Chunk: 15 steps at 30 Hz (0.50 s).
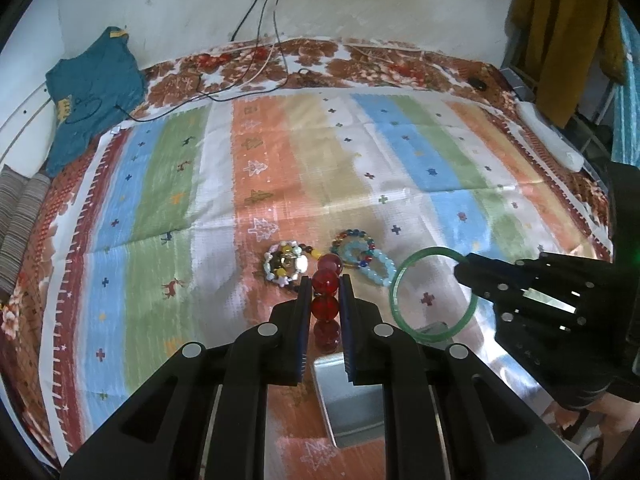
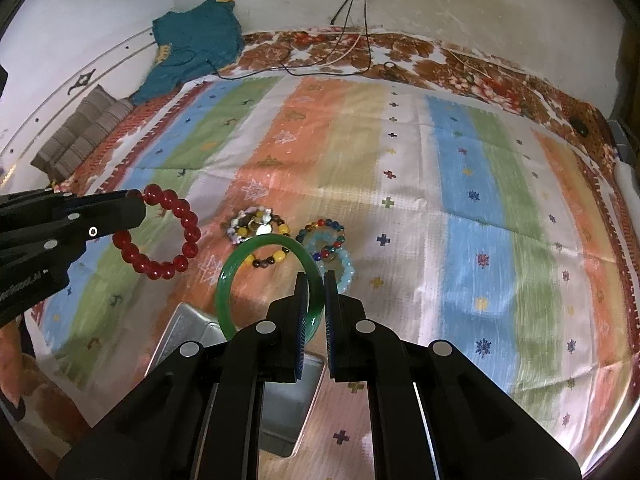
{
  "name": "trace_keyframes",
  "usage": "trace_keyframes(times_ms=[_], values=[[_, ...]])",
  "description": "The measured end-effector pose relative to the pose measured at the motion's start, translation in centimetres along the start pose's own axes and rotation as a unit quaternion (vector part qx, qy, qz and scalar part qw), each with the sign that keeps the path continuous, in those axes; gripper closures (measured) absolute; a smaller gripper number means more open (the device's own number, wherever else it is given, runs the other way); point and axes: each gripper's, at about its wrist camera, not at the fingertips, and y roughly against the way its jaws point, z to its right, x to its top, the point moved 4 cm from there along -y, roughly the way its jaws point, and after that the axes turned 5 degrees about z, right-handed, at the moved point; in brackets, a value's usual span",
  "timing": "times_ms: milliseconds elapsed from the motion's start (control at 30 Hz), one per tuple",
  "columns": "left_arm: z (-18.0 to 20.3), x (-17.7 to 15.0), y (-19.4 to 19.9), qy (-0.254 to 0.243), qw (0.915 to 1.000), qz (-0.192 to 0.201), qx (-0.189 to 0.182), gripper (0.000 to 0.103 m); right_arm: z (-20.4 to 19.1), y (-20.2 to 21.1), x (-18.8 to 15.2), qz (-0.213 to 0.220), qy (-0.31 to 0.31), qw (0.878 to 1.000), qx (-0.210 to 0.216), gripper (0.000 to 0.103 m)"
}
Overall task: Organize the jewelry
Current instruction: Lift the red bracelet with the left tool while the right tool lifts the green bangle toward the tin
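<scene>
Left gripper [image 1: 325, 286] clamped tight on a bracelet of large translucent red beads [image 1: 327, 280], held up off the striped, cross-patterned cloth [image 1: 256, 152]. Right gripper [image 2: 316, 284] closed on the rim of a smooth green glassy bangle [image 2: 240, 264], raised just right of the red beads. Beyond both, lying on that cloth: a mixed white-and-yellow bead bracelet [image 1: 286, 264] and a pale blue bead bracelet [image 1: 374, 258], with a shallow silver metal tray [image 1: 352, 396] nearer, beneath the grippers.

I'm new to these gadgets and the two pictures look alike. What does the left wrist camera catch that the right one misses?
Only the left: a mustard garment hanging at the far right. Only the right: the red bead bracelet as a full ring. Both: the left gripper shut on it, the right gripper shut on the green bangle, two bracelet heaps, and a metal tray.
</scene>
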Motion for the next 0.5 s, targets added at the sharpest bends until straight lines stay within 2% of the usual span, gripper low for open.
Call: trace_keyframes(times_ms=[500], values=[[1.7, -2.1, 2.2, -0.013, 0.9997, 0.012, -0.014, 0.090, -1.1, 2.2, -2.0, 0.009, 0.007, 1.000, 0.008, 0.094]])
